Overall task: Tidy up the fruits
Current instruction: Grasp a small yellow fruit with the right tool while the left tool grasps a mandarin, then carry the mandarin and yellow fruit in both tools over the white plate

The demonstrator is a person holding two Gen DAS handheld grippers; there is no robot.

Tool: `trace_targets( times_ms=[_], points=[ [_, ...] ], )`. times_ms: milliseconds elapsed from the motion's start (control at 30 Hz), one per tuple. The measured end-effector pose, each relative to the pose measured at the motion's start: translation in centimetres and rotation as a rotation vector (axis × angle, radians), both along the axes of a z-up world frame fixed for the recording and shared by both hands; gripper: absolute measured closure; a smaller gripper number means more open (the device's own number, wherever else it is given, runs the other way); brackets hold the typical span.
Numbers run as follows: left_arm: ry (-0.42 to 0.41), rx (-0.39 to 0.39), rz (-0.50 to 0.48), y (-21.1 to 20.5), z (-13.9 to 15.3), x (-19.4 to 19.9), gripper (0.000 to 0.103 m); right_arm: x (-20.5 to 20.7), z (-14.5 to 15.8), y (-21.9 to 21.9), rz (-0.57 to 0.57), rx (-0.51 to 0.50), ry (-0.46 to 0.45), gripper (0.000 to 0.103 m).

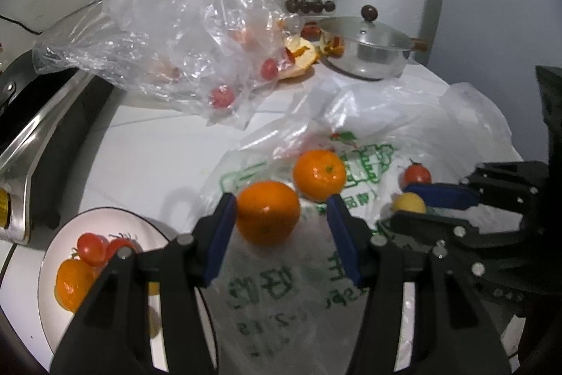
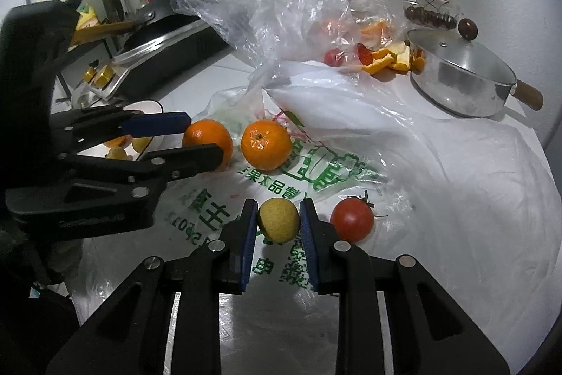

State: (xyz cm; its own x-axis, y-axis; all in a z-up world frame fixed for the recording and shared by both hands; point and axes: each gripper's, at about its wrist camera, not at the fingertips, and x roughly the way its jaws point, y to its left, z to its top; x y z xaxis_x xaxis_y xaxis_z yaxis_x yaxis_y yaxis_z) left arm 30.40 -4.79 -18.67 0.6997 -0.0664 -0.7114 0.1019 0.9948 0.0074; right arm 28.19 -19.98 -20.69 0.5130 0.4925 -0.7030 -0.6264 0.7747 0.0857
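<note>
Clearly the right claw (image 2: 278,223) is clenched on the small yellow fruit (image 2: 278,219), pads touching both its flanks; lift it straight up so the printed bag (image 2: 217,209) beneath does not drag; the tomato (image 2: 352,223) lies just right of that claw; the left claw (image 1: 281,217) is spread around the near orange (image 1: 267,212), left pad touching, right pad apart; centre it before squeezing; the second orange (image 1: 319,174) lies just beyond; the plate (image 1: 52,255) waits to its left
</note>
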Motion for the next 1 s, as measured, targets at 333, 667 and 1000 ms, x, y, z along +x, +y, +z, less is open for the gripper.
trace_targets(
  times_ms=[333, 667, 1000],
  points=[
    [0.044, 0.018, 0.008, -0.4, -1.3, 0.9, 0.048, -0.2, 0.1, -0.1, 0.015, 0.019, -0.003, 0.076],
    [0.002, 0.047, -0.038, -1.1, -1.0, 0.0, 0.058, -0.2, 0.2, -0.1, 0.011, 0.020, -0.006, 0.076],
    [-0.033, 0.033, -0.091, -2.2, 0.2, -1.8, 0.059, -0.8, 0.6, -0.1, 0.008, 0.012, -0.021, 0.076]
  ],
)
